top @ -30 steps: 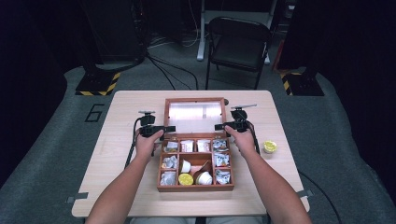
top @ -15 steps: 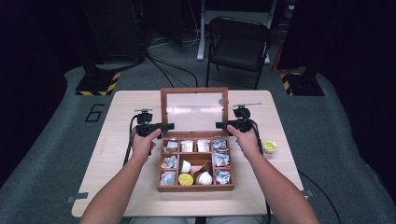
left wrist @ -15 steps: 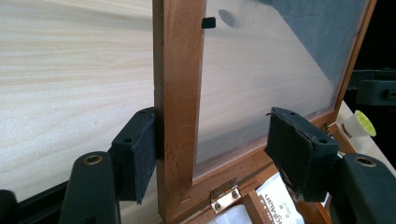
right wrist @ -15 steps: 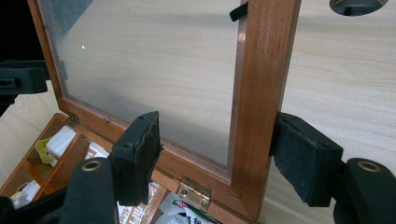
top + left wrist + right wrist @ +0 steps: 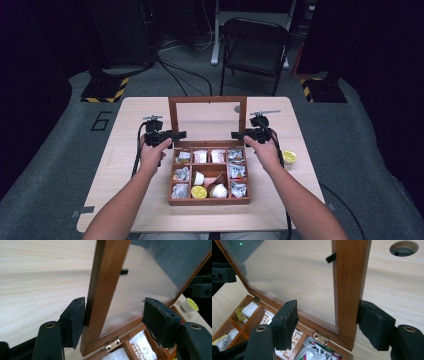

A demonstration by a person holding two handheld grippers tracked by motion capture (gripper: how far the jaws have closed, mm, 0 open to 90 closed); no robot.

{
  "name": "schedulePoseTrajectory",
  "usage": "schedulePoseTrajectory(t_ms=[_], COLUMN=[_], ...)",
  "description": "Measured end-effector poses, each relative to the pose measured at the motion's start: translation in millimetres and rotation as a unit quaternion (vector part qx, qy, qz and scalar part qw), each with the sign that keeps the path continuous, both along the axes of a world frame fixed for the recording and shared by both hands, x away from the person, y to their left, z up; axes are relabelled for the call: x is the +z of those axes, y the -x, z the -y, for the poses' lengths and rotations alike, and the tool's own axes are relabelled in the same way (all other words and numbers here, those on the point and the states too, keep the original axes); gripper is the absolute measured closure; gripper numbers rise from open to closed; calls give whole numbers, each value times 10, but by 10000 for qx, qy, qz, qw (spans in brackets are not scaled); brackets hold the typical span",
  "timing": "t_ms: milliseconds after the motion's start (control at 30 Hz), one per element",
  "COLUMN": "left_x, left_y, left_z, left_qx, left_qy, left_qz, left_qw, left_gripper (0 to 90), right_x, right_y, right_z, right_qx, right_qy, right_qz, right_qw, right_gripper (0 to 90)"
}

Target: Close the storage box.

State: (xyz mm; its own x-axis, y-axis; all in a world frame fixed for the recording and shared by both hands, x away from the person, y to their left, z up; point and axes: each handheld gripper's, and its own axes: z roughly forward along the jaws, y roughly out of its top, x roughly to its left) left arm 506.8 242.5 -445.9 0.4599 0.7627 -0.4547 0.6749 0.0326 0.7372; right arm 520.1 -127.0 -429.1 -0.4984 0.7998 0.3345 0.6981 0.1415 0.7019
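A wooden compartment box (image 5: 209, 201) lies mid-table, holding tea bags and small cups. Its glass-paned lid (image 5: 207, 100) stands upright on brass hinges (image 5: 321, 336). My left gripper (image 5: 176, 134) is at the lid's left side. It is open, and the left frame rail (image 5: 105, 290) passes between its jaws, resting against one pad (image 5: 76, 320). My right gripper (image 5: 238, 134) is open at the lid's right side. There the right frame rail (image 5: 349, 290) touches the outer pad (image 5: 373, 325). In the gripper views the left gripper (image 5: 115, 320) and the right gripper (image 5: 329, 323) each straddle wood and glass.
A yellow-topped cup (image 5: 289, 157) sits on the table (image 5: 125, 165) to the right of the box. The tabletop has a round cable hole (image 5: 404, 248) behind the lid. A black folding chair (image 5: 256, 47) stands beyond the far edge.
The lid has swung up from a low, tilted position to upright. Both grippers have stayed at its sides, shifting only slightly.
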Motion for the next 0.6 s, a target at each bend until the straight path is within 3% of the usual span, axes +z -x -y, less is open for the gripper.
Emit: schedulePoseTrajectory(t_ms=[167,433,600], left_x=[94,318,370], left_y=[55,163,228], left_z=[-26,-11,-24], left_qx=[-15,-204,-277], left_qy=[83,5,-43], left_qz=[147,394,488], left_qw=[9999,9990,9984], left_gripper=[372,375,370], right_x=[66,165,246], right_y=[55,150,234], right_z=[12,20,59], right_qx=[26,104,171], right_qy=[-42,-124,-168], right_qz=[86,208,332], right_qw=[10000,9997,9992], right_gripper=[351,374,383])
